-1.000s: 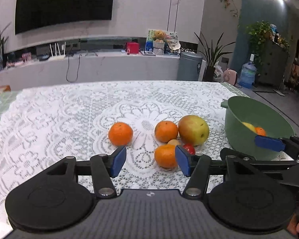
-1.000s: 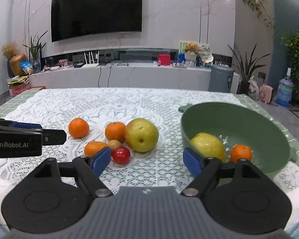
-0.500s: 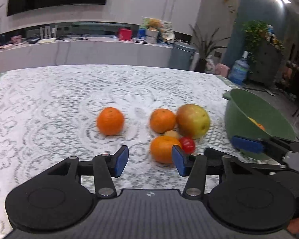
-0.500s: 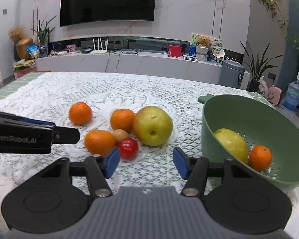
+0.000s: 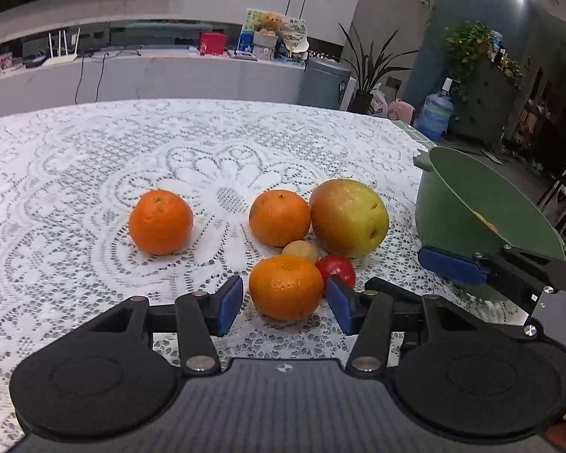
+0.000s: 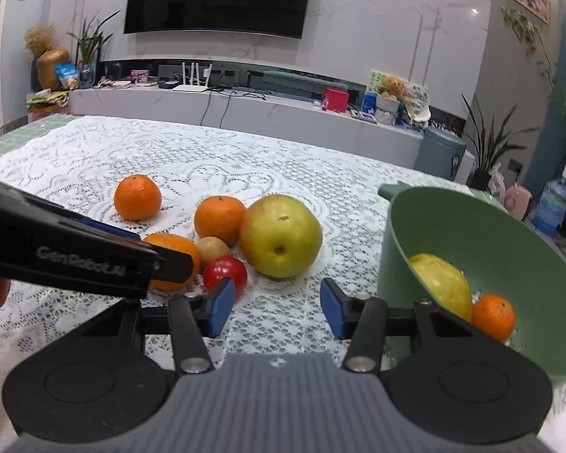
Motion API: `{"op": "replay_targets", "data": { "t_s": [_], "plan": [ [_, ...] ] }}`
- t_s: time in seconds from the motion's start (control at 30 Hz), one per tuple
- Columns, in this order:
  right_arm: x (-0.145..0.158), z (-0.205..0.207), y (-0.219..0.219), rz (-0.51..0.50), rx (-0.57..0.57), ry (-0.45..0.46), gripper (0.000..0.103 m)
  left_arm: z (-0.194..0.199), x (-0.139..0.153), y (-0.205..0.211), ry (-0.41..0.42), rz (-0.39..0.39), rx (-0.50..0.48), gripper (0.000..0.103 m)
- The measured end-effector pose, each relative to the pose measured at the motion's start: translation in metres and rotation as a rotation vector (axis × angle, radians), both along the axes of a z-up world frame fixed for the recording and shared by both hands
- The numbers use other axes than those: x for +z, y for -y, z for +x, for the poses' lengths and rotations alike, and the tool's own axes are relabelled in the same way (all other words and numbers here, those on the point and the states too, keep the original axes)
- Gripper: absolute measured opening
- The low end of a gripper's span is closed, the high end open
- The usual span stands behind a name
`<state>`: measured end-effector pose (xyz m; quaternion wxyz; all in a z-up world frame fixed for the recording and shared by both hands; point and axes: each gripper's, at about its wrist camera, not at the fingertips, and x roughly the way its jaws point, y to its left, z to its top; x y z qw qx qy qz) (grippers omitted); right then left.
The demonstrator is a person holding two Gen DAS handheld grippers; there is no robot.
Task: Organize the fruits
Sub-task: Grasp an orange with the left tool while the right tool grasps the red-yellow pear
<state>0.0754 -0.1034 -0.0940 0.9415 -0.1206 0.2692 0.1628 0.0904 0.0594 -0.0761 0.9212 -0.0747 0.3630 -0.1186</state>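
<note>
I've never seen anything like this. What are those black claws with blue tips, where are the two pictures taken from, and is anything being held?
No robot here: a person holds a hand-held two-finger gripper in each hand, each with a camera looking along its fingers. One picture is from the left gripper, the other from the right gripper. On the white lace tablecloth lie three oranges, a large yellow-green pear, a small brown fruit and a small red fruit. The green bowl holds a yellow fruit and an orange. Nothing is held; the left jaws stand open around the nearest orange.
</note>
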Motion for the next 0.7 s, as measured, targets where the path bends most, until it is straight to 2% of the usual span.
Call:
{"op": "replay_targets", "data": {
  "t_s": [0.13,0.17,0.37,0.47,0.7],
  "plan": [
    [-0.001,0.001,-0.005,-0.036,0.018,0.04,0.048,0.006,-0.004,0.0,-0.012,-0.024,-0.009,0.058],
    [-0.001,0.002,-0.006,-0.042,0.021,0.049,0.048,0.007,-0.004,0.0,-0.012,-0.031,-0.01,0.052],
    [0.005,0.003,-0.014,-0.087,0.04,0.109,0.048,0.006,-0.003,-0.008,-0.021,-0.077,0.003,0.051],
    [0.01,0.004,-0.021,-0.13,0.057,0.145,0.048,0.002,0.004,-0.013,-0.001,-0.071,0.021,0.051],
    [0.019,0.019,-0.024,-0.159,0.071,0.131,0.048,0.0,0.014,-0.031,-0.002,-0.069,0.083,0.051]
  ]
}}
